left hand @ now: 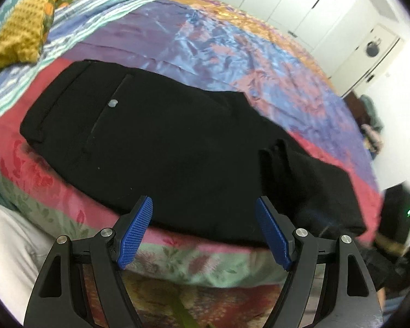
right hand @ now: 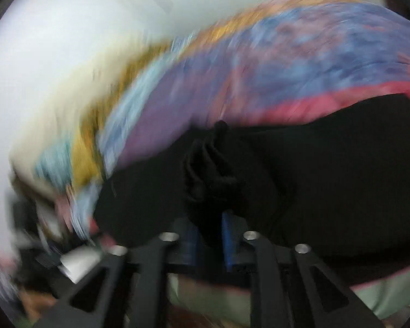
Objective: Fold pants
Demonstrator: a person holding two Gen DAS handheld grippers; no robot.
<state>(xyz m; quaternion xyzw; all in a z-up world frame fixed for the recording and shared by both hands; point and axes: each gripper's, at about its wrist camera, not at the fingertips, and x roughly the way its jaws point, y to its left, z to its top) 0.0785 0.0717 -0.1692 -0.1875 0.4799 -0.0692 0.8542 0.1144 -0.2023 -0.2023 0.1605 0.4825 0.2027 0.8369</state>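
A wide bed takes up most of both views, covered by a shiny patchwork bedspread [left hand: 232,43] in bands of purple, blue, orange and red, with a pale green floral strip along the near edge. White wardrobe doors [left hand: 281,2] stand behind the bed in the left wrist view, and a mustard-yellow patterned cloth [left hand: 19,32] lies bunched at the far left corner of the spread. The black pants [left hand: 155,142] lie flat on the red band near the bed's front edge, running from the waistband at the left toward the legs at the right; a back pocket with a small pale button [left hand: 112,103] faces up. Part of the leg end is gathered into an upright ridge of folds at the right, where it rises off the spread. The left gripper [left hand: 203,213] hovers just above the near edge of the pants, its blue ribbed pads [left hand: 136,235] spread wide apart with nothing between them and not touching the fabric. The right wrist view is heavily blurred, yet the right gripper [right hand: 210,235] shows its two blue pads drawn close together with a bunch of black pants fabric [right hand: 314,180] pinched between them, the cloth rising in creased folds just ahead of the fingers. No container is visible.
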